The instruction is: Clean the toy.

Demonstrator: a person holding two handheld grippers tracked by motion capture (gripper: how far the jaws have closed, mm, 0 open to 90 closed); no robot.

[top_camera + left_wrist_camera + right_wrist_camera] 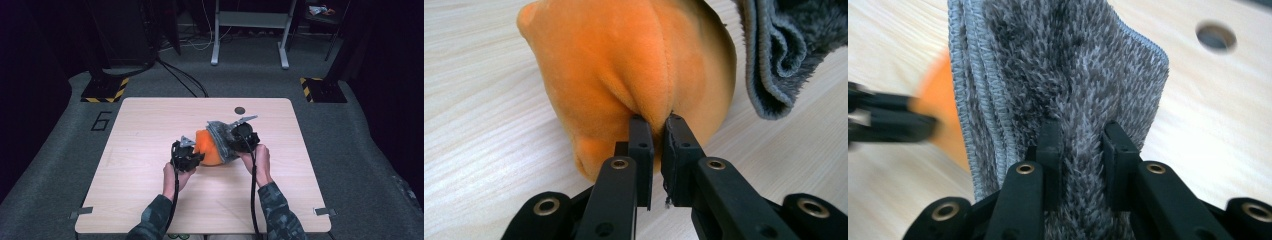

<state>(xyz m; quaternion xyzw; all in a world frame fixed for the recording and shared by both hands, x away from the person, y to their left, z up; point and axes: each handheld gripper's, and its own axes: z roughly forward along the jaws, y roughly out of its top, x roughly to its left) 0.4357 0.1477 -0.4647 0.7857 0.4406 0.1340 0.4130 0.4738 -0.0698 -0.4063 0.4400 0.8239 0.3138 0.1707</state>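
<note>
At the middle of the wooden table (150,200), a person works two hand-held grippers on a soft orange plush (209,148) and a grey fleecy cloth (220,137). The left gripper (199,159) comes at the plush from its 8 o'clock side, and in the left gripper view its jaws are clenched on a pinch of the orange plush fabric (634,75), the pads nearly meeting over the fold. The right gripper (231,141) sits at the plush's 3 o'clock and is grasping the grey cloth (1063,75): in the right gripper view a thick ridge of pile stands squeezed between the two black jaws, and the cloth hangs in loose folds with a stitched edge. In the left gripper view the cloth (784,45) lies at 2 o'clock of the plush, close beside it, with a strip of bare table showing between them lower down.

Judging from this, both grips are made and the work is in its middle: the cloth appears to be either coming off the plush or going onto it, and which cannot be told. A small dark hole (240,110) in the tabletop lies at 1 o'clock of the pair, well apart from them.
</note>
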